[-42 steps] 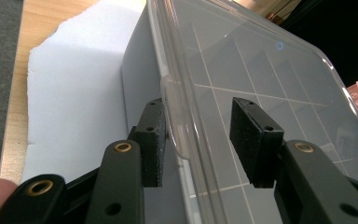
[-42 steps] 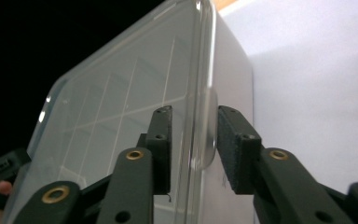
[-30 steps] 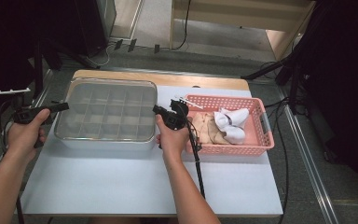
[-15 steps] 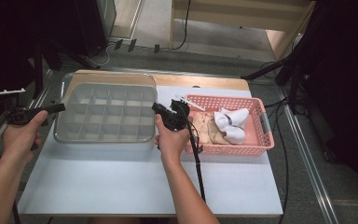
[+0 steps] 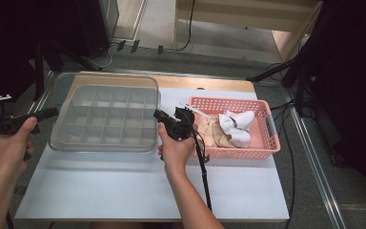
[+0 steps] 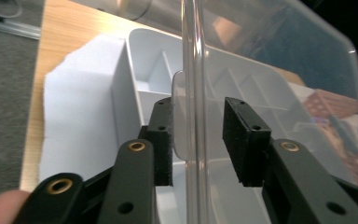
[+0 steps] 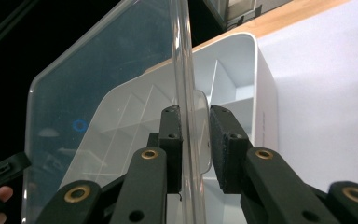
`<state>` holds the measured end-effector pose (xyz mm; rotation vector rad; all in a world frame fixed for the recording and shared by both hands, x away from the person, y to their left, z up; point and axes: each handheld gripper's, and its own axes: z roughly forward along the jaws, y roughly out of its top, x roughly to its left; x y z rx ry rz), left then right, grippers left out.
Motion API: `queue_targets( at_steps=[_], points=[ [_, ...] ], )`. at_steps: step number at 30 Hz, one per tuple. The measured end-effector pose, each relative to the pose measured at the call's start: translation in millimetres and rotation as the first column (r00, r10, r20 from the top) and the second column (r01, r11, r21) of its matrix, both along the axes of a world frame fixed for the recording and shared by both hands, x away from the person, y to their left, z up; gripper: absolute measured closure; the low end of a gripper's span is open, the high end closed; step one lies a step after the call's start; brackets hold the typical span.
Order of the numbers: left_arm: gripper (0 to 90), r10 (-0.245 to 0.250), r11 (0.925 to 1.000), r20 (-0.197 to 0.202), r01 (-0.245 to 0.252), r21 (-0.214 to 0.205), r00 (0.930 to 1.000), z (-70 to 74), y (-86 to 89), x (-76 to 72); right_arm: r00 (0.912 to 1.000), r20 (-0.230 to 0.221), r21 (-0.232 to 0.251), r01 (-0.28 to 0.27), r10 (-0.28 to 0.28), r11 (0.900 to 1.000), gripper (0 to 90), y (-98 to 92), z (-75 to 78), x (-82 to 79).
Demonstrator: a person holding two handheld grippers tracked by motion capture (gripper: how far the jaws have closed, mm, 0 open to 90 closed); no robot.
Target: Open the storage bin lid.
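Note:
A grey compartment box [image 5: 112,117] stands on the white table sheet. Its clear lid [image 5: 76,82] hovers just over it, carried between both grippers. My left gripper [image 5: 52,112] is at the lid's left edge. In the left gripper view the lid's rim [image 6: 193,70] runs between the jaws of that gripper [image 6: 198,140], which have just been closing. The lid's small tab touches one pad, and a gap remains at the other pad. My right gripper [image 5: 158,115] is at the lid's right edge. In the right gripper view, this gripper [image 7: 195,140] is shut on the lid's rim [image 7: 184,56] above the box [image 7: 242,79].
A pink basket [image 5: 267,143] sits right of the box, with white socks [image 5: 236,126] and beige cloth [image 5: 212,133] in it. The right gripper's cable [image 5: 204,176] trails over the table's front. A wooden strip [image 5: 205,83] borders the far edge.
Both hands have come up a little with the lid, so it stands higher over the box. The left hand has drifted toward the left.

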<state>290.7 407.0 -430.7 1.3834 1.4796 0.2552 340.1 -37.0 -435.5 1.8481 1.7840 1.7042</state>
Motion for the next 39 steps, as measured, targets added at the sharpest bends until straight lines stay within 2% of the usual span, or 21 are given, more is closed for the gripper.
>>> queue_targets(
  at_steps=[1, 5, 9, 11, 14, 16, 21, 28, 32, 35, 39],
  points=[
    [68.1, -0.007, 0.9999, 0.005, 0.007, -0.012, 1.0000, 0.3, 1.1, -2.6, 1.0000, -0.002, 0.005, 0.001, -0.001, 1.0000, 76.6, -1.2, -0.1, -1.6],
    [68.5, -0.006, 1.0000, 0.006, 0.006, 0.008, 1.0000, 2.1, -0.2, -13.1, 0.9997, -0.022, 0.021, -0.009, 0.009, 0.9997, 76.5, -3.5, -0.6, -8.7],
    [68.5, -0.006, 1.0000, 0.014, 0.006, 0.007, 0.9999, 2.5, 0.3, -23.9, 0.9996, -0.025, 0.026, -0.016, 0.017, 0.9995, 76.5, -3.8, -0.3, -16.7],
    [68.4, -0.005, 0.9999, 0.024, 0.005, 0.013, 0.9997, 3.2, 0.2, -30.4, 0.9995, -0.021, 0.028, -0.024, 0.024, 0.9993, 76.5, -4.4, -0.8, -21.4],
    [67.2, 0.012, 0.9991, 0.017, -0.012, 0.040, 0.9998, 2.9, -2.7, -39.8, 0.9993, -0.019, 0.022, -0.033, 0.033, 0.9992, 76.5, -4.0, -2.3, -29.6],
    [66.8, 0.012, 0.9990, 0.012, -0.013, 0.043, 0.9998, 1.7, -3.3, -46.1, 0.9992, -0.020, 0.020, -0.033, 0.033, 0.9993, 76.5, -3.4, -3.2, -35.9],
    [66.7, 0.010, 0.9992, -0.010, -0.010, 0.038, 0.9999, -5.9, -4.2, -59.8, 0.9989, -0.022, 0.015, -0.042, 0.042, 0.9990, 76.5, -5.4, -8.5, -49.0],
    [66.8, 0.018, 0.9994, -0.016, -0.017, 0.029, 0.9997, -14.4, -4.6, -78.7, 0.9976, -0.041, 0.020, -0.055, 0.056, 0.9983, 76.6, -6.7, -20.2, -66.7],
    [66.7, 0.021, 0.9995, -0.019, -0.021, 0.022, 0.9996, -17.6, -4.7, -90.1, 0.9976, -0.039, 0.019, -0.057, 0.058, 0.9982, 76.6, -7.3, -23.1, -78.4],
    [66.5, 0.024, 0.9995, -0.027, -0.023, 0.023, 0.9994, -22.1, -2.7, -99.6, 0.9974, -0.026, 0.001, -0.067, 0.067, 0.9977, 76.5, -5.3, -25.2, -88.2],
    [66.3, 0.022, 0.9996, -0.040, -0.021, 0.017, 0.9990, -28.3, -0.3, -109.9, 0.9968, -0.035, 0.003, -0.072, 0.072, 0.9974, 76.7, -3.5, -29.0, -99.1]
  ],
)
